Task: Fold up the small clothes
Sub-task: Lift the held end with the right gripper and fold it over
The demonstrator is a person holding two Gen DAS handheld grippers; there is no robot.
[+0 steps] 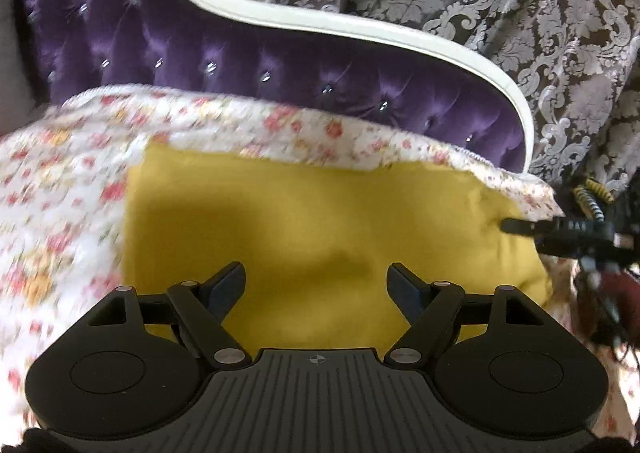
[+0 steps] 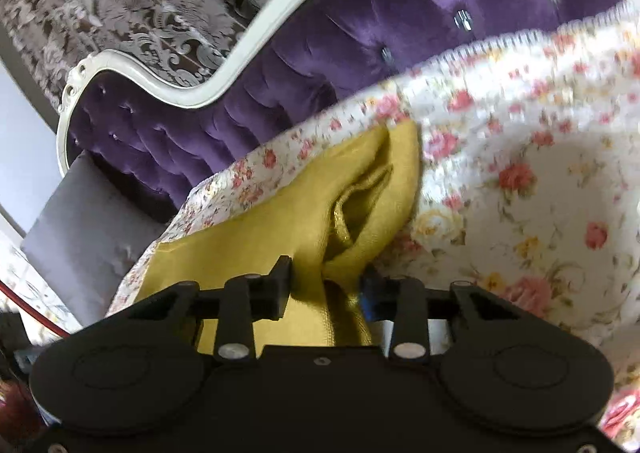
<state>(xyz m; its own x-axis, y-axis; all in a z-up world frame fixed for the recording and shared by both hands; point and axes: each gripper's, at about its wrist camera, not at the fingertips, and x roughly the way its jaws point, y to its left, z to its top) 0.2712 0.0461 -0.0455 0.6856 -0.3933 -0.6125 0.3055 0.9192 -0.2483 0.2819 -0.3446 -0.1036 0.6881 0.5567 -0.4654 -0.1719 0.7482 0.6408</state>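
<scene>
Yellow cloth (image 1: 320,221) on floral bed (image 1: 60,193): right tool (image 2: 326,277) clenched on its bunched edge, left tool (image 1: 316,285) released above it; thin pinch may slip, spoiling fold.

Your left wrist view looked down close over the yellow cloth (image 1: 320,221) toward the headboard (image 1: 240,53); your right, tilted and perhaps nearer, shared both.

Left gripper (image 1: 316,279) jaws spread wide; right gripper (image 2: 326,279) jaws clamped.
</scene>
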